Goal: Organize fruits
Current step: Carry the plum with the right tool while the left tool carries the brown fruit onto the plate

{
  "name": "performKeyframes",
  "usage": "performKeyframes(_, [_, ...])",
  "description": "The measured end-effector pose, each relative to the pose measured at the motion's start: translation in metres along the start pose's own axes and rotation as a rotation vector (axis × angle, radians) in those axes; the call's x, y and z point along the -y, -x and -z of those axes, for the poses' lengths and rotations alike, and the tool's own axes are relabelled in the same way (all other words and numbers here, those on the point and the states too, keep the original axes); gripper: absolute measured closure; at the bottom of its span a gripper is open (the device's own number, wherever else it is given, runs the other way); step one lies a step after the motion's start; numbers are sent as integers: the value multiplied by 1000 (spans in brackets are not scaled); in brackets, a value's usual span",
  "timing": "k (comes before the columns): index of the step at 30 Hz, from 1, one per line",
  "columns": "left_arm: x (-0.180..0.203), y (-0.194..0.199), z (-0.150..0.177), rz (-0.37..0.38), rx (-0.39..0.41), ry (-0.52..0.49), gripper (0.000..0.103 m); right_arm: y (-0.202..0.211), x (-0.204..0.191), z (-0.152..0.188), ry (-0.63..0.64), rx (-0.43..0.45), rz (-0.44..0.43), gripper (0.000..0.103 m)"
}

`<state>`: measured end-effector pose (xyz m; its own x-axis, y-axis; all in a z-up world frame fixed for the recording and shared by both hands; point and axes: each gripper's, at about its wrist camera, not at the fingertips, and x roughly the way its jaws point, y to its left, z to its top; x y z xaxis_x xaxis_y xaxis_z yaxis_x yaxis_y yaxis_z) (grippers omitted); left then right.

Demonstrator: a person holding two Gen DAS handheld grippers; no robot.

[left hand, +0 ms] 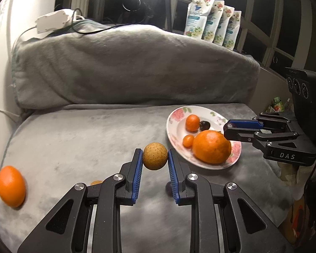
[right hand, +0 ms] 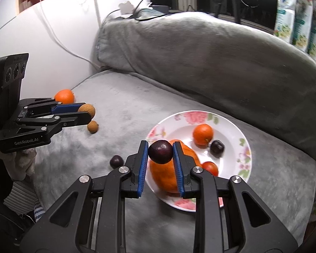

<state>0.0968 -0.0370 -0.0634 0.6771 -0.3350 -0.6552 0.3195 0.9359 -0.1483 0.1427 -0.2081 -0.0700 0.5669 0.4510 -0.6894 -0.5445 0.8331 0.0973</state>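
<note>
One floral plate point(right hand: 240, 130) carries four orange fruits point(right hand: 202, 133) and one dark plum point(right hand: 217, 147). Off the plate lie one orange point(right hand: 64, 96), one brown longan point(right hand: 93, 126) and one plum point(right hand: 116, 161). The grippers hold two more: one longan point(left hand: 155, 156), one plum point(right hand: 160, 151).

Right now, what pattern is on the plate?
Pink flowers on the white plate; right wrist view.

Grey blanket point(left hand: 126, 63) over sofa; refill pouches point(left hand: 212, 21) on windowsill; tripod point(left hand: 165, 2).

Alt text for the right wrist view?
The right gripper holds a dark plum above a floral plate of fruit on a grey cushion. At left, the left gripper holds a brown longan.
</note>
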Motion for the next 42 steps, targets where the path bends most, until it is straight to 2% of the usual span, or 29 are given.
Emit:
performKeyframes(18, [38,-16,-23,62,20,-50,80,20,41,14,-109,50,35,78])
performKeyframes(42, [63,-56,-39,117,-22,-69,80,7,85,34,-243,65,35,78])
